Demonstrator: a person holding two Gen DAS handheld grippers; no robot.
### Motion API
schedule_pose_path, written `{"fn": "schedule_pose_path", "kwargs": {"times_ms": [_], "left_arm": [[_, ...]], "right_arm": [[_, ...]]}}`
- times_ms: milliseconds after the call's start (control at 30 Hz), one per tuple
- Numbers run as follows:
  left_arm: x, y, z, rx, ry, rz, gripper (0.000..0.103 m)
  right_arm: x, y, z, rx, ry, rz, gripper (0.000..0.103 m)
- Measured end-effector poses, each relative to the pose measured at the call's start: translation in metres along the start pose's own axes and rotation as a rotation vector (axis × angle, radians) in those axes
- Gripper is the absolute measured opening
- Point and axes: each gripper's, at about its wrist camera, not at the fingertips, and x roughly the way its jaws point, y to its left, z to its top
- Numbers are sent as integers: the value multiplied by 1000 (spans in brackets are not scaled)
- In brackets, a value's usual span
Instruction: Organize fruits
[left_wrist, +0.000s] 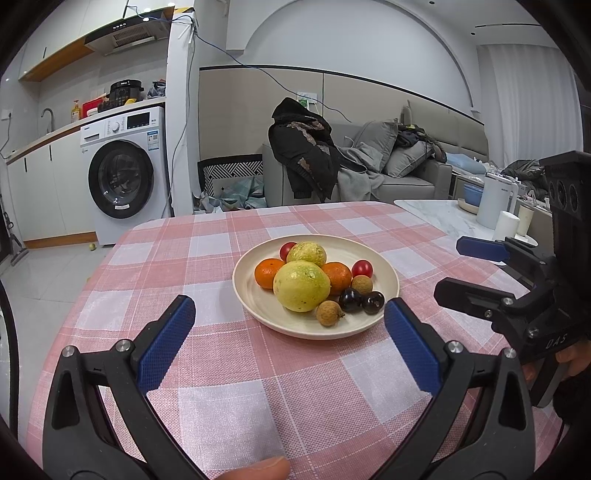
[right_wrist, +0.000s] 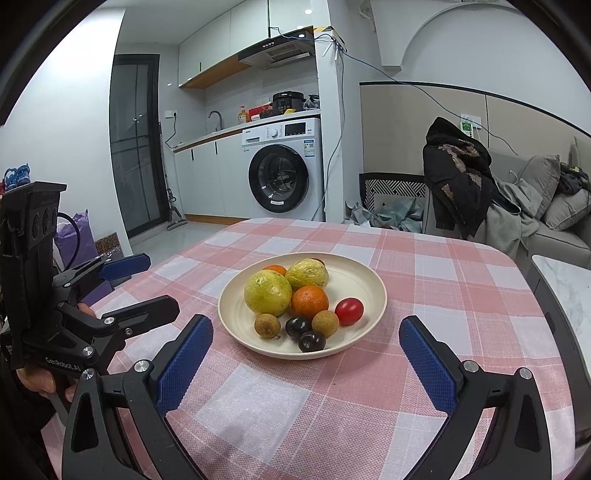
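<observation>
A cream plate (left_wrist: 384, 275) (right_wrist: 365, 280) stands on the pink checked tablecloth (left_wrist: 207, 258) (right_wrist: 436, 266). It holds two yellow-green guavas (left_wrist: 301, 285) (right_wrist: 267, 292), two oranges (left_wrist: 267, 272) (right_wrist: 309, 301), two cherry tomatoes (left_wrist: 362, 268) (right_wrist: 349, 311), two longans (left_wrist: 328, 313) (right_wrist: 266, 325) and two dark cherries (left_wrist: 350, 300) (right_wrist: 311, 341). My left gripper (left_wrist: 290, 314) is open and empty, just in front of the plate. My right gripper (right_wrist: 306, 332) is open and empty, also in front of the plate; it shows at the right of the left wrist view (left_wrist: 461, 269).
A white marble side table (left_wrist: 439, 216) with a white kettle (left_wrist: 496, 199) and cups stands at the right. Behind are a grey sofa (left_wrist: 399, 173) with a black jacket (left_wrist: 303, 151), and a washing machine (left_wrist: 123, 173).
</observation>
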Motion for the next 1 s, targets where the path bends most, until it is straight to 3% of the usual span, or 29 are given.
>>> {"fn": "schedule_pose_path", "kwargs": {"times_ms": [1000], "left_arm": [[0,-1,0,1,0,-1,102]], "right_arm": [[2,1,-1,3,3,0,103]]}}
